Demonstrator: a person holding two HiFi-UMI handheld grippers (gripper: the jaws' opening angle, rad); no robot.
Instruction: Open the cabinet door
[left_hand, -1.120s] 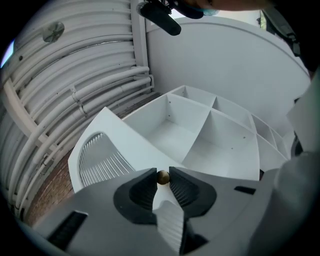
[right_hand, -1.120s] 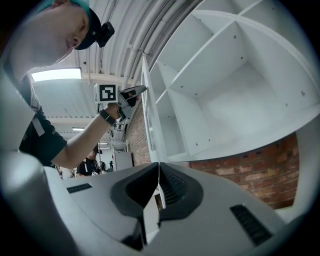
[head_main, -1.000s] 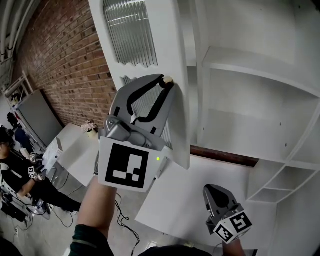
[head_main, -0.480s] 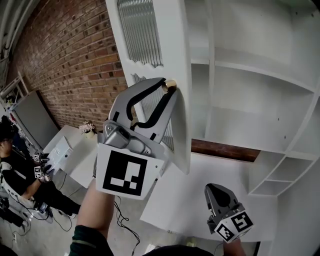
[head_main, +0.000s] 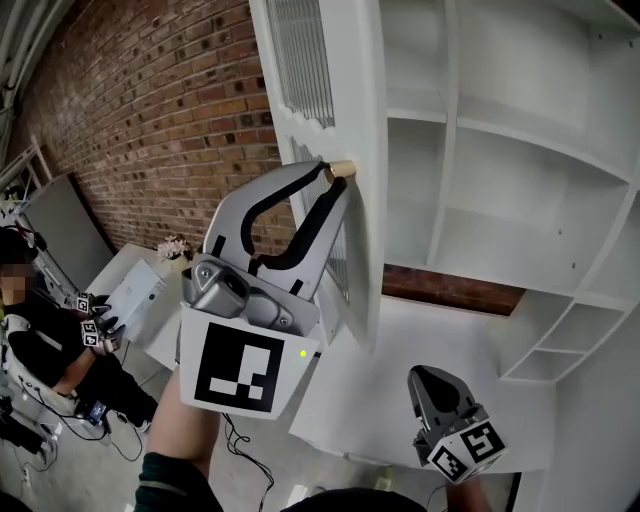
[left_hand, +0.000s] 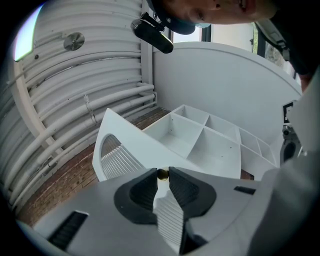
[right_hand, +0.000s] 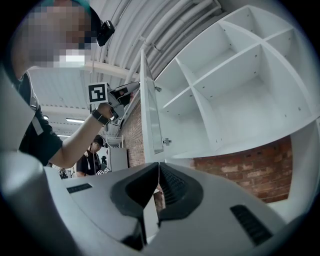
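Observation:
The white cabinet door (head_main: 355, 120) with ribbed glass panels stands swung out from the cabinet (head_main: 500, 150), seen nearly edge-on. Its small brass knob (head_main: 340, 169) sits between the tips of my left gripper (head_main: 335, 174), whose jaws are closing on it. In the left gripper view the knob (left_hand: 162, 174) is pinched between both pads, with the door (left_hand: 125, 142) and the open shelves (left_hand: 210, 145) beyond. My right gripper (head_main: 440, 395) hangs low at the right, shut and holding nothing. Its own view shows its jaws (right_hand: 158, 167) together, the door (right_hand: 149, 115) and the bare compartments (right_hand: 235, 90).
A brick wall (head_main: 150, 120) runs behind the door at the left. A seated person (head_main: 40, 340) and a white table (head_main: 140, 295) are at the lower left. A white counter (head_main: 440, 330) lies under the cabinet shelves.
The door has swung further out with the knob in my left gripper, and now shows more edge-on. My left hand has drifted lower left. The right gripper has hardly shifted in view.

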